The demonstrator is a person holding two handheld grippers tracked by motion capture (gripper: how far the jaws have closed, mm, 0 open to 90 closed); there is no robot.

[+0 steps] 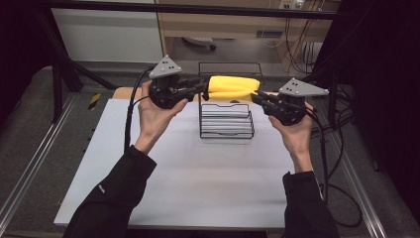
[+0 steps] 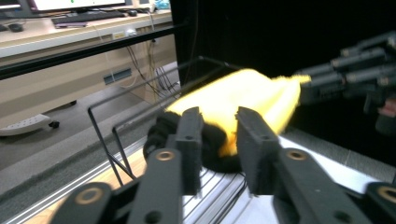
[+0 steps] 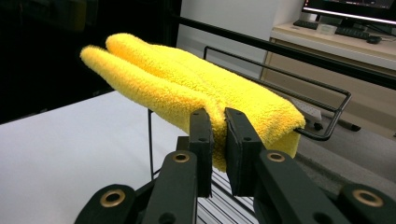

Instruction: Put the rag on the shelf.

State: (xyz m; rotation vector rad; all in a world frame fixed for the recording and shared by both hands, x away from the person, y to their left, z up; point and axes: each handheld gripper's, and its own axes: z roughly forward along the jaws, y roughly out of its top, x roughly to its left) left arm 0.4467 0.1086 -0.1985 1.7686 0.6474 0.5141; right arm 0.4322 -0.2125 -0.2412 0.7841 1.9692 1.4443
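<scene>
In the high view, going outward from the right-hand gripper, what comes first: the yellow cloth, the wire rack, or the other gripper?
1. Yellow cloth: its end is pinched in the right gripper.
2. Wire rack: just beside and below.
3. Left gripper: at the cloth's far end.

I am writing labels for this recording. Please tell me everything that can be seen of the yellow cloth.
The yellow cloth is thick, fluffy terry-like fabric, folded into several layers. It is held roughly level above the black wire rack at the far side of the white table. The left gripper grips its left end and the right gripper pinches its right end. Whether it touches the rack's top bar is unclear.
</scene>
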